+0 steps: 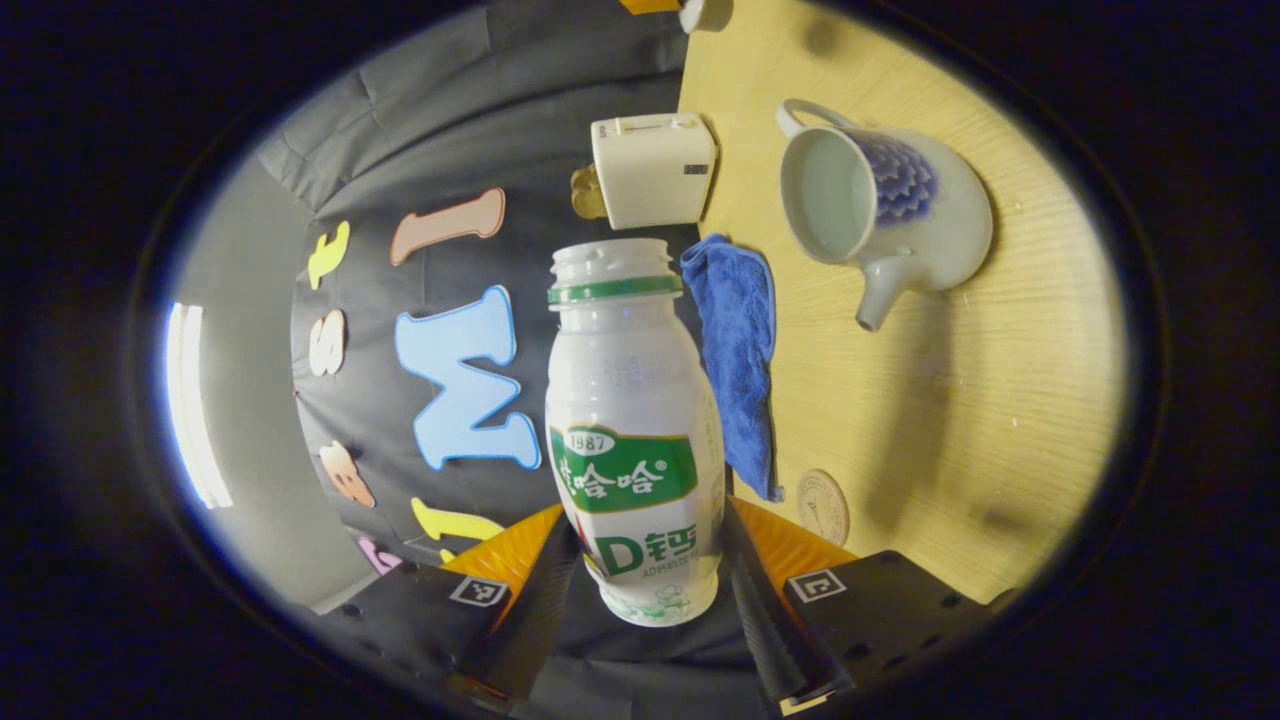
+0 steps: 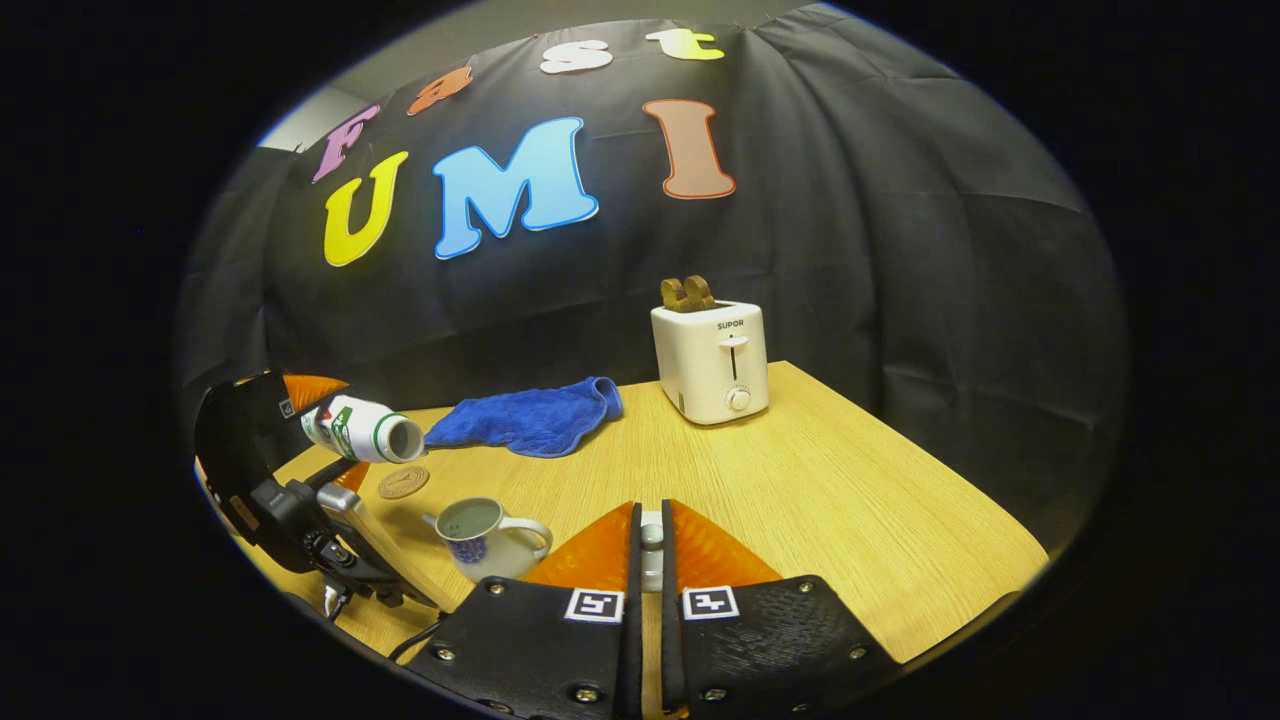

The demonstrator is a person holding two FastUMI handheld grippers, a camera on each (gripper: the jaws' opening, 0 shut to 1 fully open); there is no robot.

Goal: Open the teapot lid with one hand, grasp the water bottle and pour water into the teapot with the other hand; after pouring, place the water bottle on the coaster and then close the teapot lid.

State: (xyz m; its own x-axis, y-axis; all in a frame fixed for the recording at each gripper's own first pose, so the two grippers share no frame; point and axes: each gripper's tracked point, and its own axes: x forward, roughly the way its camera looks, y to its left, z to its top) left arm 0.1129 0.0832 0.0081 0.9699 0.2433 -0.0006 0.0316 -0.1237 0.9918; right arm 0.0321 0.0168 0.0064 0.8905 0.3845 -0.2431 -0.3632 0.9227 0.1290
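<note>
Left gripper [image 1: 650, 590]: you are clamping its fingers on the lower body of the water bottle [image 1: 632, 430], one finger pressing on each side; the bottle is lying tilted, nearly level, with its uncapped mouth pointing away from the gripper.
Left gripper, from the right gripper view: your left gripper [image 2: 300, 420] is hanging above the table's [image 2: 800, 500] left part, carrying the bottle [image 2: 362, 428] clear of the surface, mouth toward the cloth.
Right gripper [image 2: 651, 560]: you are pinching its fingers on the teapot lid [image 2: 651, 545]; its small knob is showing in the narrow gap between them, held above the table.
Teapot [image 2: 488, 535]: it is sitting open on the table, just left of your right gripper and below the bottle's mouth; in the left gripper view the teapot [image 1: 885, 210] is showing its pale hollow inside, handle far, spout near.
Coaster [image 2: 403, 482]: it is lying flat on the table between the teapot and the cloth, bare.
Blue cloth [image 2: 530, 418]: it is lying crumpled farther back, near the booth wall.
Toaster [image 2: 712, 360]: it is standing at the table's back edge, right of the cloth, with toast [image 2: 686, 293] sticking out of its top.
</note>
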